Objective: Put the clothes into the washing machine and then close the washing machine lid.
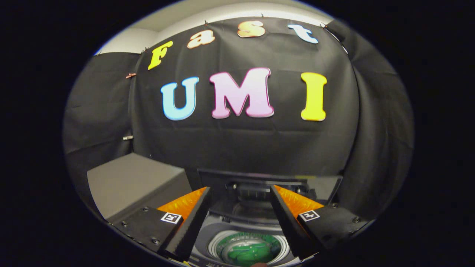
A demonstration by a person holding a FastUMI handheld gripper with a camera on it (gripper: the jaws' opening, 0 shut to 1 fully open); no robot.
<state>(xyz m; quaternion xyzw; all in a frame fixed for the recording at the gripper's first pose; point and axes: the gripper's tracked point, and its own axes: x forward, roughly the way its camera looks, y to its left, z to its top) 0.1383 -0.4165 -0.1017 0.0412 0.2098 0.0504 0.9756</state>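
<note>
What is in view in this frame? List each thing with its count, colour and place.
washing machine: one, grey top with dark raised lid at the back, below and between the fingers.
drum opening: one, white ring around something green inside, between the fingers; whether that is clothing I cannot tell.
box-like block: one, grey, beside the machine, beyond one finger.
booth wall: one, black cloth, behind the machine.
clips: a few, small, on the cloth's edges.
gripper: one, fingers spread apart and open over the machine, holding nothing.

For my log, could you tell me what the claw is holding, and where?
Nothing: the claw is open, above the washing machine with green clothes inside.
</note>
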